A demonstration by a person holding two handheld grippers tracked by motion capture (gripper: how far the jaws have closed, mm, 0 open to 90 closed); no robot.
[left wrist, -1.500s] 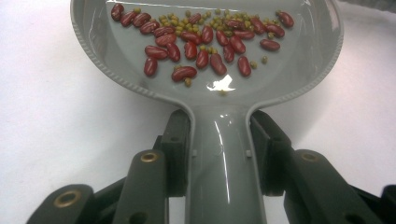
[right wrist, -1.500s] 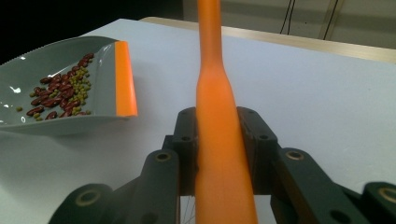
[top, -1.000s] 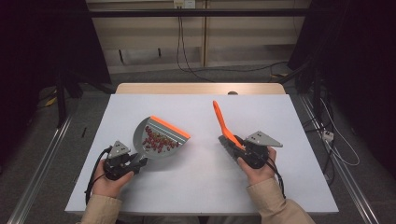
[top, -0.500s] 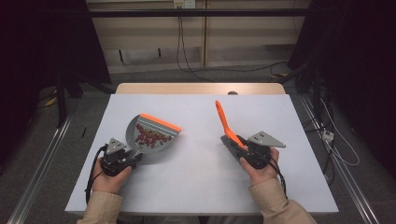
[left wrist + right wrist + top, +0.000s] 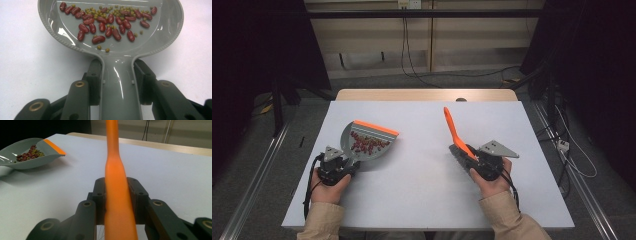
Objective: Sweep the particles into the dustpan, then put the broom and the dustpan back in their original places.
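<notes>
Left claw (image 5: 343, 161): clamped on the handle of the grey dustpan (image 5: 368, 142), near the left edge of the counter (image 5: 422, 200).
Dustpan: holds red beans (image 5: 105, 23); its orange lip (image 5: 376, 128) points to the far side.
Right claw (image 5: 467, 159): clamped on the orange brush (image 5: 454, 131), handle tilted up.
Open room: bare counter between both tools.

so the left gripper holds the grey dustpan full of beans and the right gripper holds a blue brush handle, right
Not quite: the brush handle in the right gripper is orange, not blue, as the right gripper view shows. The rest holds: the left gripper grips the grey dustpan with the beans in it.
</notes>
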